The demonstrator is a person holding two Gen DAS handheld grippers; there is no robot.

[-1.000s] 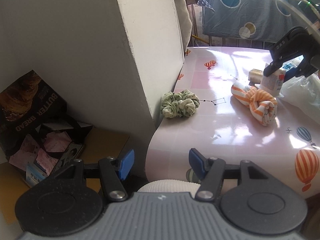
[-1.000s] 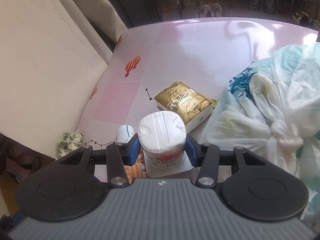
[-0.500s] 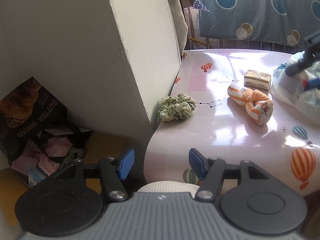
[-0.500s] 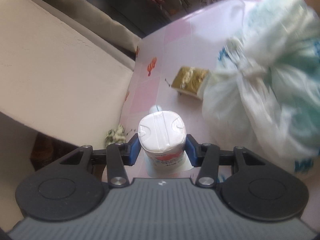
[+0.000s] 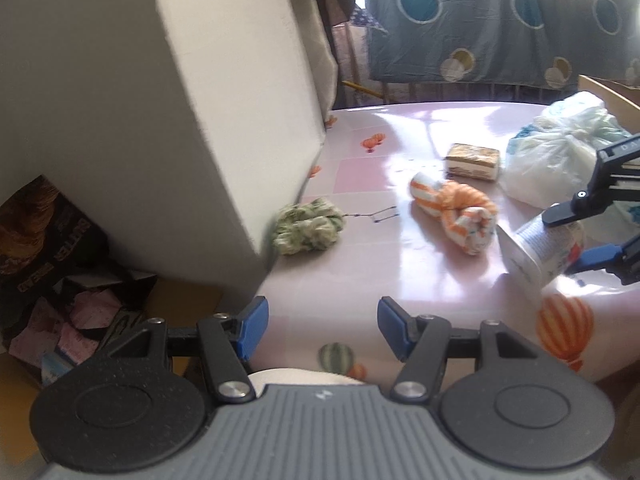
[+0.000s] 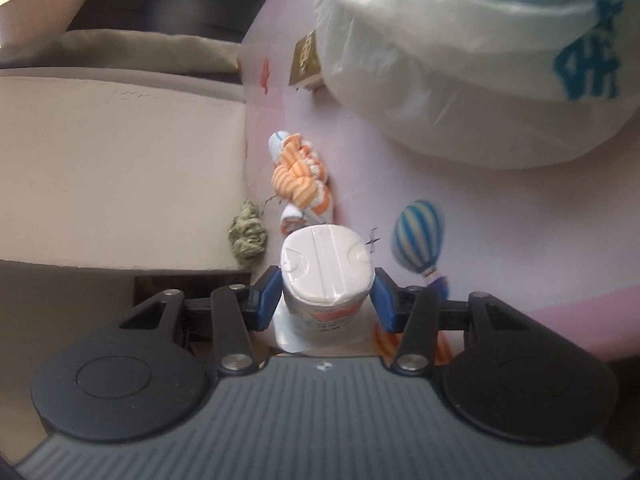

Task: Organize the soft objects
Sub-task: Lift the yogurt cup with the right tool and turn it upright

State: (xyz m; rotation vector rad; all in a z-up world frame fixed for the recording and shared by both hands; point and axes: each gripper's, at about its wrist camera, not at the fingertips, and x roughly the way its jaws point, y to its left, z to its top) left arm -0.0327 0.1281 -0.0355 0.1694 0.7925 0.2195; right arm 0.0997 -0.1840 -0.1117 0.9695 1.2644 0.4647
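Right gripper [image 6: 326, 300] pinches a white plastic-wrapped tissue pack [image 6: 326, 270]; ahead lie an orange-striped knotted cloth [image 6: 302, 178] and a green fabric scrunchie [image 6: 247, 236], with a white plastic bag [image 6: 480, 80] beyond. Left gripper [image 5: 320, 330] gapes empty.

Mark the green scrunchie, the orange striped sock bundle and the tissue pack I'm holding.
green scrunchie [image 5: 308, 226], left wrist view, middle of the ruffles.
orange striped sock bundle [image 5: 460, 210], left wrist view, on the knot.
tissue pack [image 6: 326, 266], right wrist view, white end face between the jaws.
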